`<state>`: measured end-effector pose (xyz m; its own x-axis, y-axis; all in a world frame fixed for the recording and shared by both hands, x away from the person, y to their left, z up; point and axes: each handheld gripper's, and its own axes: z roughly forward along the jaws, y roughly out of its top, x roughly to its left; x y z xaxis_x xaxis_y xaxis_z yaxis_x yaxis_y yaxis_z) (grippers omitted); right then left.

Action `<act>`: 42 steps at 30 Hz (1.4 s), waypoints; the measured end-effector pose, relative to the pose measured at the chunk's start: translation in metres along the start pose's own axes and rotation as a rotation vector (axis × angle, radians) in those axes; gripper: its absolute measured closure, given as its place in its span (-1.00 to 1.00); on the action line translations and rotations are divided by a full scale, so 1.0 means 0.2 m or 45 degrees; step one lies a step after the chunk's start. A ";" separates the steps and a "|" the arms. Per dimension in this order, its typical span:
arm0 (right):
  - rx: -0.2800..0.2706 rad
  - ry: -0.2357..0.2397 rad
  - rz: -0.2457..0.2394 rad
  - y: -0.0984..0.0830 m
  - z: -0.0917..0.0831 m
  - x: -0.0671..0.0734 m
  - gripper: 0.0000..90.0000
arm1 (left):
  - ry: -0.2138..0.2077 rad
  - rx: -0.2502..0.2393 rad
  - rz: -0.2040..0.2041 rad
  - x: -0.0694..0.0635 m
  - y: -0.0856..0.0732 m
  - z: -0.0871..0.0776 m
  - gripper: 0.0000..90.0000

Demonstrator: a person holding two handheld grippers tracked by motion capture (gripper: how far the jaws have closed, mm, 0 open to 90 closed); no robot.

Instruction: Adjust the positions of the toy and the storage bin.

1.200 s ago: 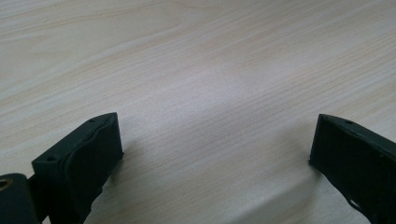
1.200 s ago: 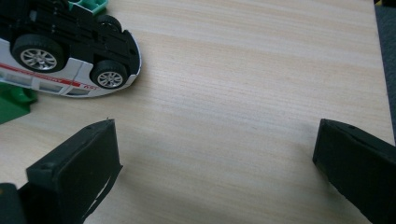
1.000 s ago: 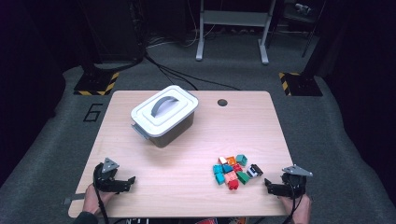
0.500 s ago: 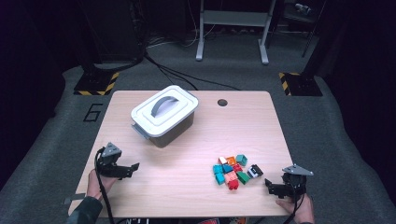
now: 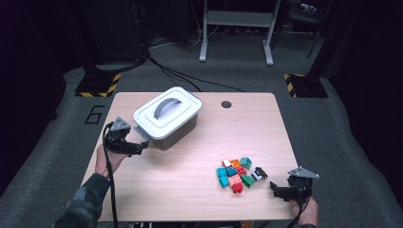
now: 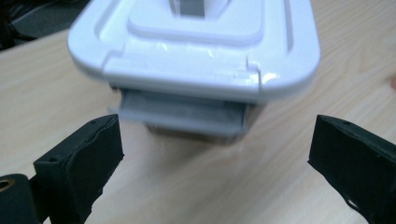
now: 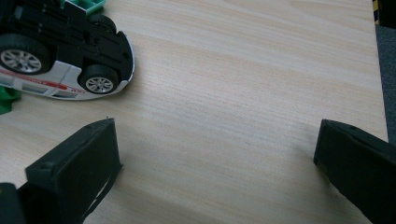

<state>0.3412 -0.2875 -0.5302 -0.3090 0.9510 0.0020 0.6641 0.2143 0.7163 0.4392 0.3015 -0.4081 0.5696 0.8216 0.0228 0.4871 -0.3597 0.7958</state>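
Lidded box [image 5: 167, 118]: rigid smooth plastic, likely light, slippery. Left gripper [image 5: 140, 146], jaws wide open, faces its end latch [image 6: 182, 113]; best hold there. Right gripper [image 5: 275, 190] jaws open, empty.

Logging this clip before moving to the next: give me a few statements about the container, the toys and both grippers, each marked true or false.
1. The white lid sits on the container. True.
2. The left gripper is shut on the lid's handle. False: its fingers stand wide apart, just short of the grey latch.
3. The toy car lies on its side. True, its underside shows in the right gripper view.
4. The right gripper holds a block. False: it is open over bare table.
5. The blocks are inside the container. False: they lie on the table.
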 end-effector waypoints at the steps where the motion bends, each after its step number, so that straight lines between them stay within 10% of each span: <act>1: 0.000 0.001 -0.001 0.00 0.00 0.00 -1.00 | 0.000 0.007 0.005 0.00 0.02 0.01 -0.94; 13: -0.001 0.003 -0.002 0.00 0.00 0.00 -1.00 | 0.001 0.015 -0.007 0.05 0.29 0.19 -0.86; 21: 0.001 0.002 0.001 0.00 0.00 0.00 -1.00 | 0.021 0.057 -0.014 0.05 0.38 0.35 -0.41; 33: 0.002 0.003 0.004 0.00 0.00 0.00 -1.00 | 0.066 0.068 -0.062 0.04 0.40 0.41 0.48; 42: -0.001 0.004 0.000 0.00 0.00 0.00 -1.00 | 0.041 0.053 -0.078 0.03 0.39 0.41 0.50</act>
<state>0.3412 -0.2878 -0.5302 -0.3111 0.9504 0.0046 0.6638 0.2138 0.7167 0.5345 0.2419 -0.3948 0.5166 0.8562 -0.0047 0.5476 -0.3261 0.7706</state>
